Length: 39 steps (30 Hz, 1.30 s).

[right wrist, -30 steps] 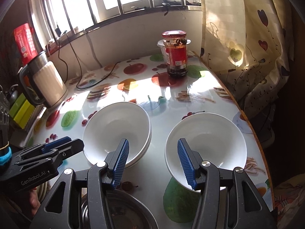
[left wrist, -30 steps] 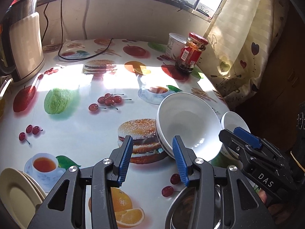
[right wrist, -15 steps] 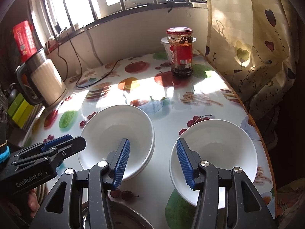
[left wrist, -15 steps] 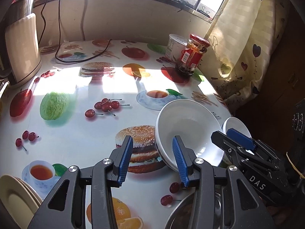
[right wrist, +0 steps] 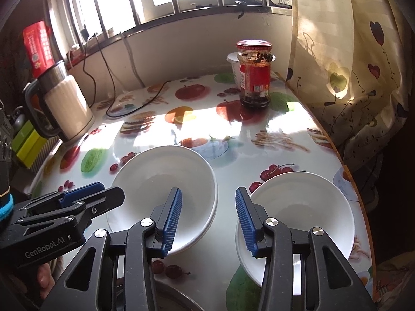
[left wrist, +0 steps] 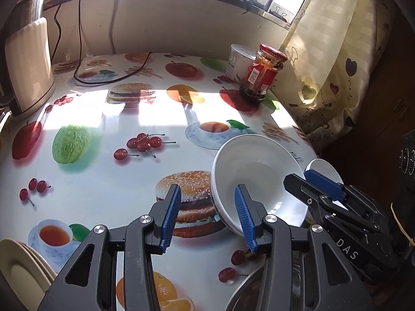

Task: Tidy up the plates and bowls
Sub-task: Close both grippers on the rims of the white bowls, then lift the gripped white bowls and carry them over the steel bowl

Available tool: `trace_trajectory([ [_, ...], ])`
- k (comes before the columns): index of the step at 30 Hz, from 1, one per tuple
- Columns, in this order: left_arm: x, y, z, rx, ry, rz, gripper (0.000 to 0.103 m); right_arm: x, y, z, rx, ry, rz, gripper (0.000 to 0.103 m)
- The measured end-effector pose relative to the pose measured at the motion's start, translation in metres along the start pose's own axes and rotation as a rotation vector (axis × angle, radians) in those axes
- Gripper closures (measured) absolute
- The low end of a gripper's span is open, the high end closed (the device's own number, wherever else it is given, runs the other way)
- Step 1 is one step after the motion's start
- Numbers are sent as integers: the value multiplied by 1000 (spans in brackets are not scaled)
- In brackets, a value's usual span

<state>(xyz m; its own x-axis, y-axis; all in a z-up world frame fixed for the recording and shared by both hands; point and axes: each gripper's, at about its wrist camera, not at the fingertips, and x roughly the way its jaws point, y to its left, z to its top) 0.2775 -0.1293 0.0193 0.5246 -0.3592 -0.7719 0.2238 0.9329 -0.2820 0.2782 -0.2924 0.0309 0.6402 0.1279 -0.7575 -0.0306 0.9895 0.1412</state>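
The left gripper (left wrist: 206, 216) stands spread, its right finger inside the stacked white ceramic bowls (left wrist: 255, 178); the right gripper (right wrist: 207, 219), jaws just closing, pinches nothing, the single white bowl (right wrist: 306, 204) under its right finger.

Both grippers, the left gripper (left wrist: 205, 216) and right gripper (right wrist: 206, 219), have black skeletal frames with triangular cutouts, silver screws, 2 ribbed blue finger pads each, white "GenRobot.AI" and "DAS" lettering, plus a blue wristband (right wrist: 6, 204).
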Motion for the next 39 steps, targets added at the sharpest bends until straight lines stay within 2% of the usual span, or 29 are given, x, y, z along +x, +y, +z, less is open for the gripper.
trace_trajectory([
  [5,0,0,1,3,-2,4,59,3,0,0,1,0,12,66],
  [9,2,-1,0,7,2,3,59,6,-3,0,18,6,24,74],
  [12,3,-2,-1,13,7,3,70,7,-5,-1,25,11,35,80],
  [23,5,-5,-1,15,7,0,79,9,-8,-3,49,11,43,90],
  [32,4,-10,-1,31,5,2,88,8,-8,-3,49,9,42,90],
  [39,4,-11,-1,36,1,14,89,8,-11,-4,61,7,52,90],
])
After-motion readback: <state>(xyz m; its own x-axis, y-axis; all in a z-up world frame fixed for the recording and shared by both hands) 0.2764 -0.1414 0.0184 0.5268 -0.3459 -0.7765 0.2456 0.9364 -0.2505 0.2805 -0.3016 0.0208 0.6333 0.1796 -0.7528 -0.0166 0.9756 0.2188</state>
